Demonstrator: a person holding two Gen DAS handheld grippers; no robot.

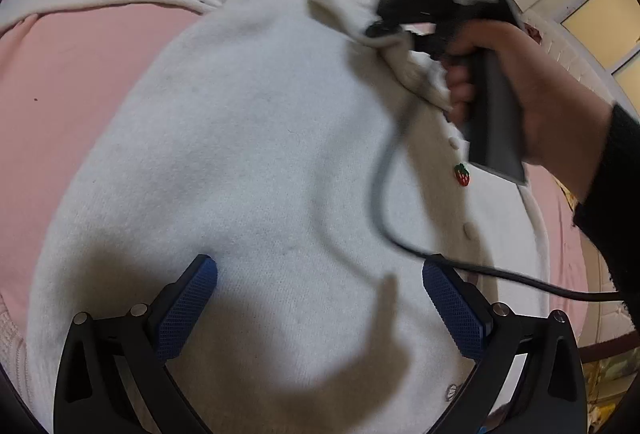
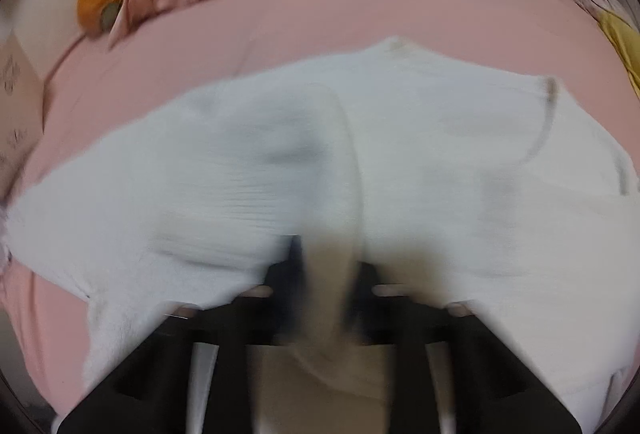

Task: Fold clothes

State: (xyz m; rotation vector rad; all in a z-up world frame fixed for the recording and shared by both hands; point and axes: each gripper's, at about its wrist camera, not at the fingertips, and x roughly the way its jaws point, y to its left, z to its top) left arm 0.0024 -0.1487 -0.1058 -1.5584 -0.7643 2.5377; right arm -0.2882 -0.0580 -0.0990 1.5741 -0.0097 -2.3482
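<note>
No readable words, brand names or numbers are showing in either view. The white cardigan (image 1: 248, 137) is carrying a small red strawberry emblem (image 1: 461, 174) near its buttons and a tiny embroidered mark (image 1: 451, 390) near its lower edge, too small to read. A cardboard box (image 2: 18, 101) is showing blurred, illegible printing.

Your white cardigan (image 1: 248, 137) is a fuzzy, matt knit, ribbed where the right wrist view catches it, with a glossy strawberry button (image 1: 461, 175) at three o'clock. Under it the pink sheet (image 1: 68, 73) is smooth matt cloth. Your left gripper (image 1: 320, 310) has matt black plastic arms, blue cross-hatched pads (image 1: 186, 310) and shiny metal pins.
</note>
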